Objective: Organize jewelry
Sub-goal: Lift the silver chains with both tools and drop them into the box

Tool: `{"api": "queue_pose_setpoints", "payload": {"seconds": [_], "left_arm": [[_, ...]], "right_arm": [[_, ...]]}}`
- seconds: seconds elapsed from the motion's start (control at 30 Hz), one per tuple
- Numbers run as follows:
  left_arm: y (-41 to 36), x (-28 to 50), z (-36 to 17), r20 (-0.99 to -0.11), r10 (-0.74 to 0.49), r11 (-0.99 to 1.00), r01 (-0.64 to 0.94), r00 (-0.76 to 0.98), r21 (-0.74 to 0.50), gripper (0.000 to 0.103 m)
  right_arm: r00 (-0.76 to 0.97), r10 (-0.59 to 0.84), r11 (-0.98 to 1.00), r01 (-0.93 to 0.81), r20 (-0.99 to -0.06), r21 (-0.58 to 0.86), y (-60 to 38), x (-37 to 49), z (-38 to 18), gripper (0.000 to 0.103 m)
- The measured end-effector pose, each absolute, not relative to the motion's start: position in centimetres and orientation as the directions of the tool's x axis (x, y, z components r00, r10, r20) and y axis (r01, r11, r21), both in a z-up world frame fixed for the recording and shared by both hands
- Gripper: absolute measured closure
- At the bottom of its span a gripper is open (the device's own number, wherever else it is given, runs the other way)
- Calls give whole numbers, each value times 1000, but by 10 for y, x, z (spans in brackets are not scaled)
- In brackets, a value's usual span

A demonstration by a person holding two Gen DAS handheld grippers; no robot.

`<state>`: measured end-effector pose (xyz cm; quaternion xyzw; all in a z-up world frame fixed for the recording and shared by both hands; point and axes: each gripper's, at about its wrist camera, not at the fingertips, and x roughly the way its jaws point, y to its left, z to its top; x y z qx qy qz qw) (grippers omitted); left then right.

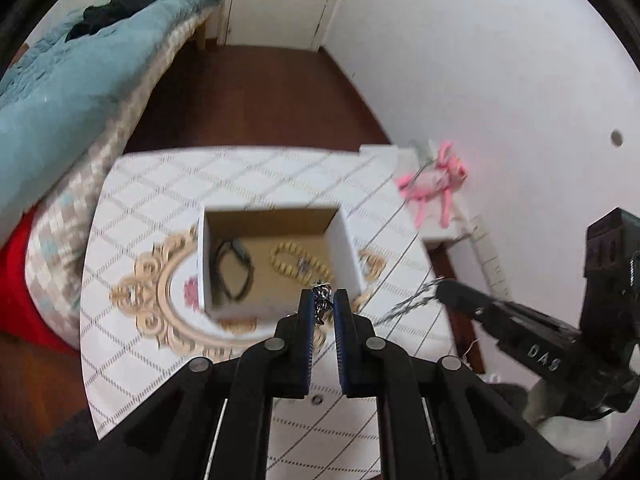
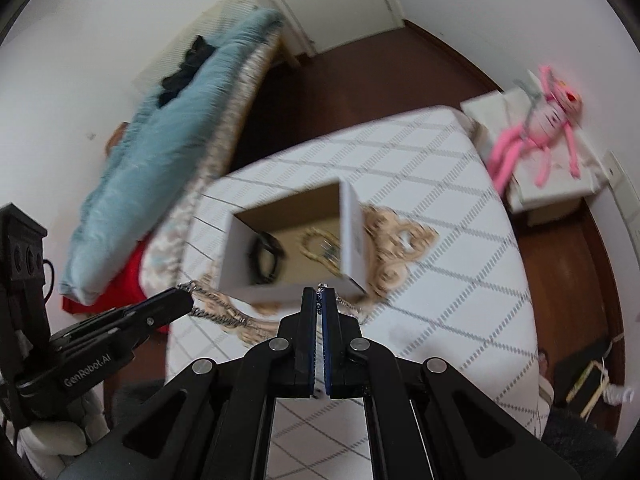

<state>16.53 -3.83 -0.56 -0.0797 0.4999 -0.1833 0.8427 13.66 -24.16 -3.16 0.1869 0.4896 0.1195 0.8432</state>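
Note:
A silver chain (image 1: 323, 303) is held at both ends above the table. My left gripper (image 1: 324, 300) is shut on one end, just in front of an open white box (image 1: 340, 236). My right gripper (image 2: 319, 300) is shut on the other end of the chain (image 2: 347, 305), which sags between the two (image 2: 216, 312). The right gripper also shows at the right of the left wrist view (image 1: 452, 292). Inside the box lie a beige bead bracelet (image 1: 298, 265) and a black cord (image 1: 234, 272). The box shows tilted in the right wrist view (image 2: 352, 236).
The box stands on a table with a white diamond-pattern cloth (image 1: 248, 184) and a gold ornate motif (image 1: 160, 300). A pink plush toy (image 1: 436, 184) lies on a white side table. A bed with a blue blanket (image 1: 72, 80) is to the left.

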Motion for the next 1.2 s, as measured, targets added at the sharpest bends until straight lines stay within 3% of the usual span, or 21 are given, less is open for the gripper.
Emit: {"api": "queue_pose_setpoints", "payload": {"seconds": [0.23,0.47,0.83,0.87,0.93,0.97,1.0,1.03,1.1,1.13,1.2], "left_arm": [[-33,220,-10,-830,-382,922,225,406,-314,96],[-37,263,-46,-882,-339,936,213,328,-280,96],[-29,297,-76,-958,-125,989,114,258,-99,89],[-24,297,-78,-959,-116,991,102,260,-92,85],[-16,295,-81,-960,-85,995,73,268,-68,70],[-15,295,-82,-960,-74,996,63,271,-58,52],[-10,291,-84,-959,-53,998,44,278,-43,39],[-7,289,-86,-956,-44,999,36,289,-35,39],[-4,285,-88,-955,-21,1000,22,297,-15,38],[-3,283,-91,-955,-13,1000,17,298,-9,38],[1,274,-95,-948,-4,1000,10,319,0,25]], "right_arm": [[479,422,895,-86,-770,437,-219,189,-7,101],[420,375,921,-68,-826,383,-206,244,-31,101],[243,281,959,-46,-928,279,-193,299,-86,100],[237,266,964,-47,-934,263,-193,299,-88,100],[233,243,970,-37,-942,241,-196,298,-92,95],[232,231,973,-33,-945,230,-197,297,-94,92],[232,233,972,-29,-944,233,-199,296,-95,80],[234,230,973,-23,-945,231,-201,294,-96,62],[243,211,977,-23,-947,211,-201,291,-97,46],[250,196,980,-21,-948,197,-202,288,-96,45],[264,163,986,-24,-951,163,-199,283,-96,45]]}}
